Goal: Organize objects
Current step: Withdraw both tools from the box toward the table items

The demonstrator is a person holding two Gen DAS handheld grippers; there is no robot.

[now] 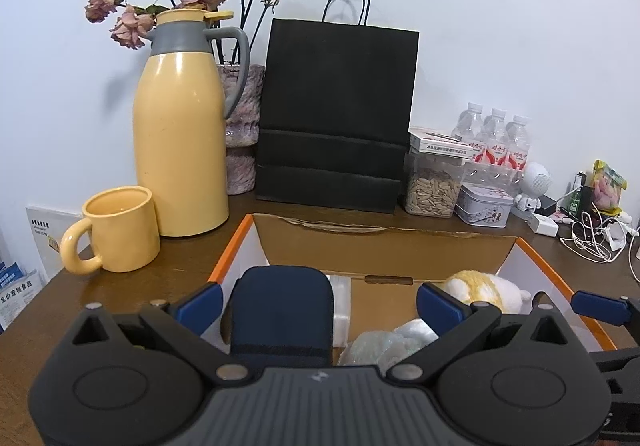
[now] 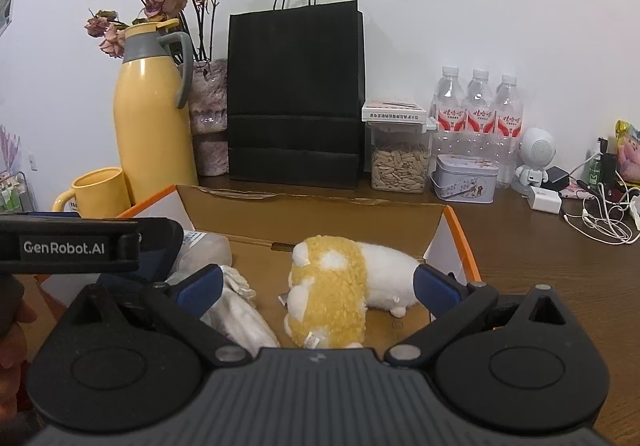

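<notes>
Nearest the lens in each wrist view sits a hand-held gripper with its blue-padded jaws spread wide and nothing between the pads. Beyond the left hand-held gripper (image 1: 318, 300) a dark blue pouch (image 1: 282, 312) stands in the left part of an open cardboard box (image 1: 384, 246) with orange edges; a clear packet (image 1: 340, 302) lies just behind the pouch and a pale plastic-wrapped bundle (image 1: 394, 342) lies to its right. Beyond the right hand-held gripper (image 2: 318, 288) a yellow and white plush toy (image 2: 340, 286) lies on its side on the box floor, in the right part, apart from both pads. The box rests on a brown table (image 2: 540, 266). Far left on the table are a yellow mug (image 1: 120, 230) and a tall yellow thermos jug (image 1: 180, 126), with a vase of dried roses (image 1: 240, 126) behind. A black paper bag (image 1: 336, 118) stands upright behind the box. To the far right are a jar of seeds (image 2: 400, 162), a small tin (image 2: 466, 178), three water bottles (image 2: 478, 114), a white robot figure (image 2: 534, 158) and tangled white cables (image 2: 604, 218).
</notes>
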